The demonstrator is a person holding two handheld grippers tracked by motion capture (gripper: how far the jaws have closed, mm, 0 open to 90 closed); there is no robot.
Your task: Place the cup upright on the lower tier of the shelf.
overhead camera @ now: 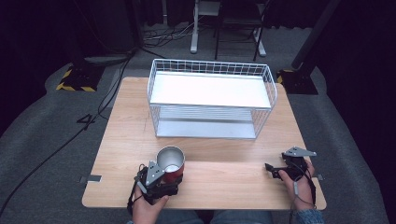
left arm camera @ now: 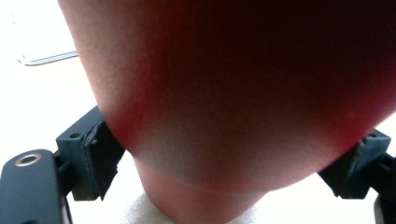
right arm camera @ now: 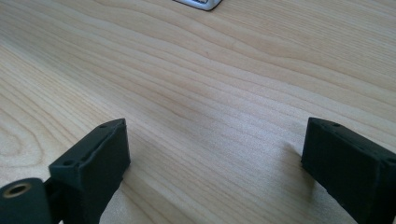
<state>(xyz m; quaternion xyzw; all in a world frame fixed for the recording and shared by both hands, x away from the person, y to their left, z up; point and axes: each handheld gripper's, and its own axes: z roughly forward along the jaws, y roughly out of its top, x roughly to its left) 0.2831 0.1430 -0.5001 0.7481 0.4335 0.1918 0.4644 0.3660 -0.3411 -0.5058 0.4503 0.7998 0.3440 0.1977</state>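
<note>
You are holding the red cup [overhead camera: 171, 167] in your left gripper [overhead camera: 164, 179], its two jaws pinching the cup's red wall from either side, as the left gripper view is showing, with the cup [left arm camera: 243, 93] pressed between the pads. The cup is standing upright at the near edge of the table [overhead camera: 126, 140], left of the middle, its steel-lined mouth open to the ceiling. Your right gripper [overhead camera: 280, 170] is resting low at the near right of the table with its jaws spread wide over bare wood [right arm camera: 201, 93], gripping nothing. The step in hand looks like the grasp itself, with the lift yet to come, and the white wire rack [overhead camera: 211, 95] at the far side of the table is the likely place for the cup. The next move is calling for a straight lift, keeping the cup level, then a forward carry. Mind the rack's raised wire rim: for the top shelf you are needing to clear it from above, while the lower shelf is open at the front but low, so the cup may fit tightly there. Between cup and rack the wood is open, and your right gripper is sitting well apart from that path.
</note>
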